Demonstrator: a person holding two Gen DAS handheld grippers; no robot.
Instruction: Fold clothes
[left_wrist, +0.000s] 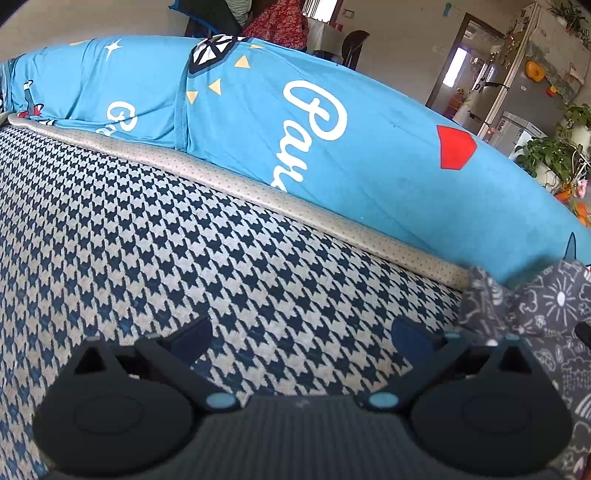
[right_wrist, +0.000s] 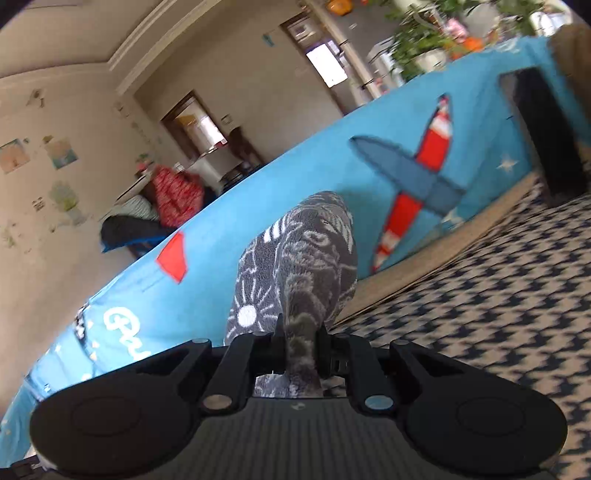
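Right hand-held gripper is squeezed nearly together, pinching a bunched strip of the grey fleece garment. The cloth is fuzzy, dark grey with white doodle prints (suns, clouds, scribbles), and from the pinch it stretches up and away from the camera as a long rumpled band, so its long axis runs roughly along the line the fingers point. It hangs clear of the houndstooth cushion, in front of the blue sofa cover with the red and blue airplane print.

Left hand-held gripper is spread wide with nothing between its fingers, just the navy and cream houndstooth weave below. The same grey garment shows at the right edge of that view, crumpled just beside the right finger; can't tell if they touch. A perforated beige piping strip runs between the cushion and the blue cover.
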